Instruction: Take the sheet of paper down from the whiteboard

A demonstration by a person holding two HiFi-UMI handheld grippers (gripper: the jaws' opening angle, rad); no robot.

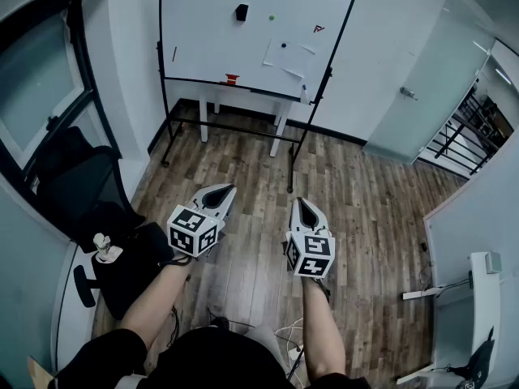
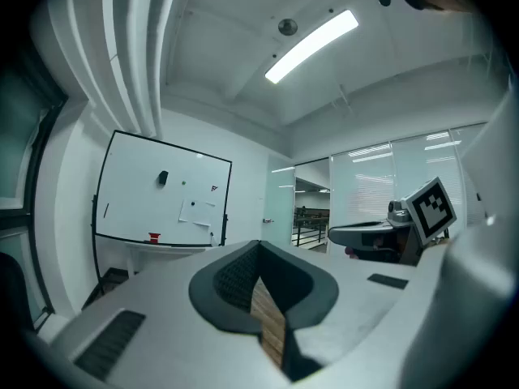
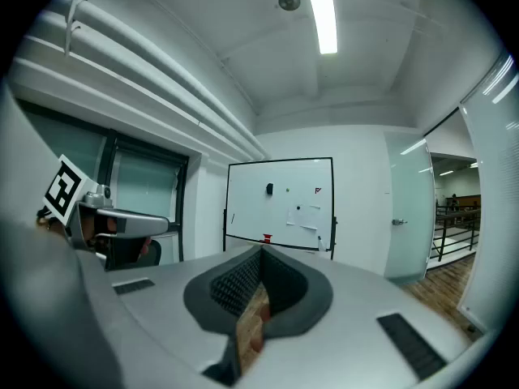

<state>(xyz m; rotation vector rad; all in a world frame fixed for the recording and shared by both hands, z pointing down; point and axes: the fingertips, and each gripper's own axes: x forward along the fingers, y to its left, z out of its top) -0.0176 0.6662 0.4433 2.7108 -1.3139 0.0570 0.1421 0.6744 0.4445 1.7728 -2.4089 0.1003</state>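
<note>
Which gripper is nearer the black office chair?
Left. The left gripper is just to the right of the black office chair; the right gripper is farther right, beyond the left one.

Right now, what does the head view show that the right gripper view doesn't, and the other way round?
Only the head view: the whiteboard's stand legs down to the floor, a power strip, and the marker cube on the right gripper. Only the right gripper view: the ceiling light. Both: the whiteboard with the sheet of paper on it, the glass door, and the left gripper.
</note>
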